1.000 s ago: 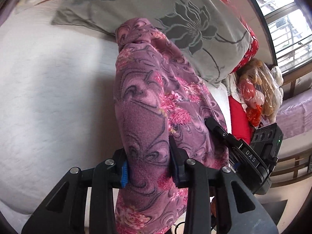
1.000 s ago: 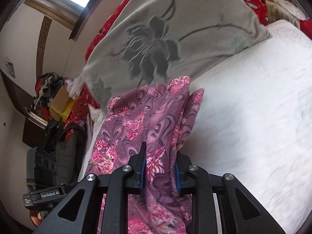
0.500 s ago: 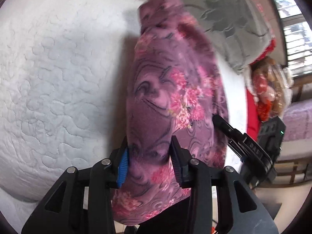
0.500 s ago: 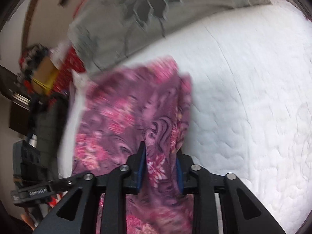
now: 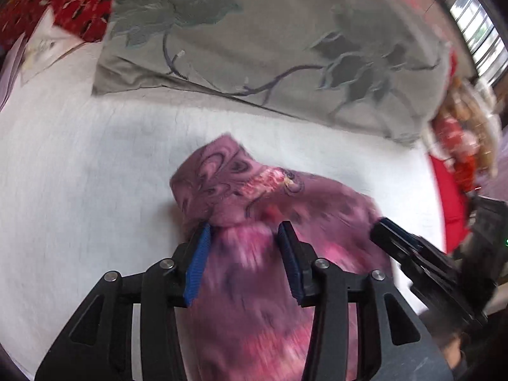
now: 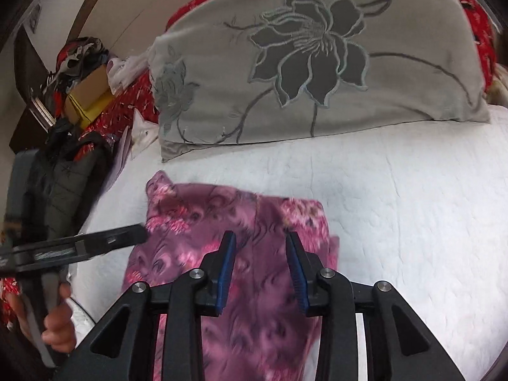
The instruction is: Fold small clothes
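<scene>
while the purple floral garment (image 6: 241,241) lies bunched on the white bedspread (image 6: 397,197) below the grey pillow (image 6: 317,63), the left gripper (image 5: 244,241) and right gripper (image 6: 261,247), each pinching cloth, would best lay the fold flat with edges level.

Purple floral garment (image 5: 254,285) between gripper (image 5: 244,241) pads

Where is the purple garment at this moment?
The purple garment lies on the white bedcover, just before the grey pillow, between both grippers' fingers in each wrist view.
</scene>
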Motion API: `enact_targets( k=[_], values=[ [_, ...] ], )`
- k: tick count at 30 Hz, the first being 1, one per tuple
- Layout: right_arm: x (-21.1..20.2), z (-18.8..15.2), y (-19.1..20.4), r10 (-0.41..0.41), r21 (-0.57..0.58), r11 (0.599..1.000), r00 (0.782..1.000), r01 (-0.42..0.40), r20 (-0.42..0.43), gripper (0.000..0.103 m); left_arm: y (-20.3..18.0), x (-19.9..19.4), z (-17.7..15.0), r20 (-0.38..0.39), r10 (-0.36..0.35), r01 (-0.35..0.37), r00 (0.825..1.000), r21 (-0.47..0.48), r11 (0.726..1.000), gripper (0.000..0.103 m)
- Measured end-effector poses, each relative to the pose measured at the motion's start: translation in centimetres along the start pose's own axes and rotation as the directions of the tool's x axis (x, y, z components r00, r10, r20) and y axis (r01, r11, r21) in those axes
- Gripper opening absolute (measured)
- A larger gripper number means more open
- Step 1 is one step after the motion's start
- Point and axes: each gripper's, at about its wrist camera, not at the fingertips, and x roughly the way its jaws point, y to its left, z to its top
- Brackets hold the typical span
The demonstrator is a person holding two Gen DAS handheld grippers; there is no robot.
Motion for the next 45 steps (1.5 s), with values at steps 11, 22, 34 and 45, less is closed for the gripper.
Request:
enact_targets(
  k=[11,22,34,45],
  values=[
    [2.7,1.7,-3.5,-0.118,0.043,0.992,0.992,0.12,-0.048,0.033,2.5,0.9,2.1,-0.029,-0.083,0.078,0.996,-0.138,0.987,0.049],
    [-0.6,-5.8,-0.7,-0.121,-0.155,0.983,0.982,0.098,-0.144,0.041,1.1,-1.6,-8.2,-0.04,-0.006,0.003,0.999,-0.058,0.998,0.061],
    [-5.3,-12.8,1.1,-0.223,-0.22,0.958,0.958,0.181,-0.18,0.064,1.0,-3.4,-15.9,-0.067,0.052,-0.056,0.996,-0.051,0.997,0.072],
    [-8.8,-18.2,-1.1,-0.243,-0.105,0.968,0.96,0.229,-0.141,0.084,-0.1,-3.7,-19.2,-0.038,0.148,-0.148,0.988,-0.006,0.989,0.084]
  ],
)
